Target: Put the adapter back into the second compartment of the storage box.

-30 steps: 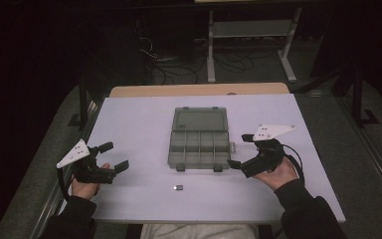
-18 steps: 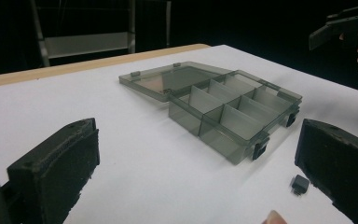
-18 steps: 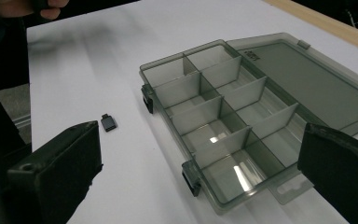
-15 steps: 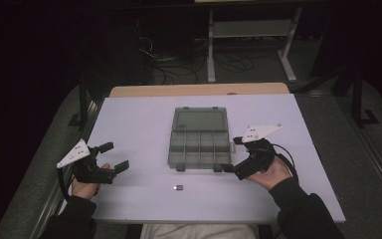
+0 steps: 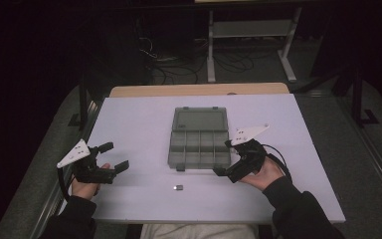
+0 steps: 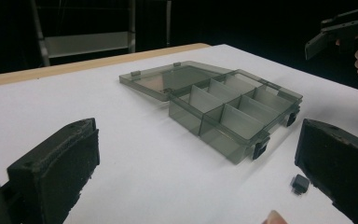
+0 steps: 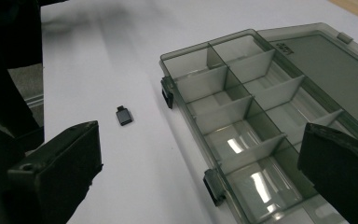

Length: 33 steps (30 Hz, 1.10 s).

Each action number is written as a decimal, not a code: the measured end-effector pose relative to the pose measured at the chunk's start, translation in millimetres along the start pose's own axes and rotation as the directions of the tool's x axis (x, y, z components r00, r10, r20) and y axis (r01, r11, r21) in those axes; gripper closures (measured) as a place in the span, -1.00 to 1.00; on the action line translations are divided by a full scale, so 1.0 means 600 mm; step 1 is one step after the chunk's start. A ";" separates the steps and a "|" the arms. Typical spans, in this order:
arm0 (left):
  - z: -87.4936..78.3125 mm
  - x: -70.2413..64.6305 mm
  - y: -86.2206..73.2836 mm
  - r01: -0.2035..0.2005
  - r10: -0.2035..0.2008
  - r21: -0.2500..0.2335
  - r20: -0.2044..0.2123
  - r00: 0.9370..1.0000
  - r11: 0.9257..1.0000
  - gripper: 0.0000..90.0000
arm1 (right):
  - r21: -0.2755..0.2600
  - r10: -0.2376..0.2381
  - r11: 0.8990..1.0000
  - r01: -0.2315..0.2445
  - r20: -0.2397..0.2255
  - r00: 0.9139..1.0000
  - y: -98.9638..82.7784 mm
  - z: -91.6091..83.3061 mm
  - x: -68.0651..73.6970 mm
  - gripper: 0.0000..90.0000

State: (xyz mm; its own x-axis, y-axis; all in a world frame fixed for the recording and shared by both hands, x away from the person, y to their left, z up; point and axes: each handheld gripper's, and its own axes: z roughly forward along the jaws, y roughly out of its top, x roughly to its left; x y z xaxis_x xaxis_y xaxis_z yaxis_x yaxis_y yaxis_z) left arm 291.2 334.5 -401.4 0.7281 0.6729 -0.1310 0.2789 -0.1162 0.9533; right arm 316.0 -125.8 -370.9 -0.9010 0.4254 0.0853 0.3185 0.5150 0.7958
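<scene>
high view: your left gripper [image 5: 113, 157] sits low at the near left of the white bench [image 5: 134, 124], its jaws spread wide and holding nothing. your right gripper [image 5: 229, 160] is at the near right corner of the organizer box [image 5: 199, 146], jaws spread too, with the front wall of the box just ahead of them.

in the right gripper view the small dark connector [image 7: 124, 115] lies flat on the bench ahead of the left-hand jaw, just off the latch side of the box and not touching it. the box's front edge with its two latch tabs runs between your jaws, and the right-hand jaw hangs over the nearest compartments.

in the left gripper view the connector [image 6: 300, 183] rests right beside the inner face of the right-hand jaw, near the box's corner latch. farther out, the box [image 6: 233, 112] stands open with its divided compartments bare, and its lid [image 6: 168, 80] lies flat behind it.
</scene>
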 end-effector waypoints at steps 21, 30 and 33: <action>0.001 0.001 0.000 -0.007 0.007 0.002 0.004 1.000 1.000 -1.00 | 0.088 -0.078 0.992 0.087 -0.098 0.992 0.032 0.066 0.029 -1.00; 0.000 0.000 0.000 -0.008 0.007 0.003 0.004 1.000 1.000 -1.00 | 0.107 -0.106 0.987 0.121 -0.130 0.986 0.039 0.086 0.036 -0.99; 0.000 0.000 0.000 -0.007 0.007 0.003 0.005 1.000 1.000 -1.00 | 0.120 -0.114 0.984 0.131 -0.144 0.983 0.042 0.096 0.042 -0.99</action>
State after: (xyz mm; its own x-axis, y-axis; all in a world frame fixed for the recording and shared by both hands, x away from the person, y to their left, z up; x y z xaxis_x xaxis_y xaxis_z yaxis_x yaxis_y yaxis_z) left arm 291.5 334.5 -401.5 0.7334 0.6680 -0.1257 0.2753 -0.1228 0.9535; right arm 318.6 -59.2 -383.3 -0.9644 0.2522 0.0799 0.2303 0.6517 0.7227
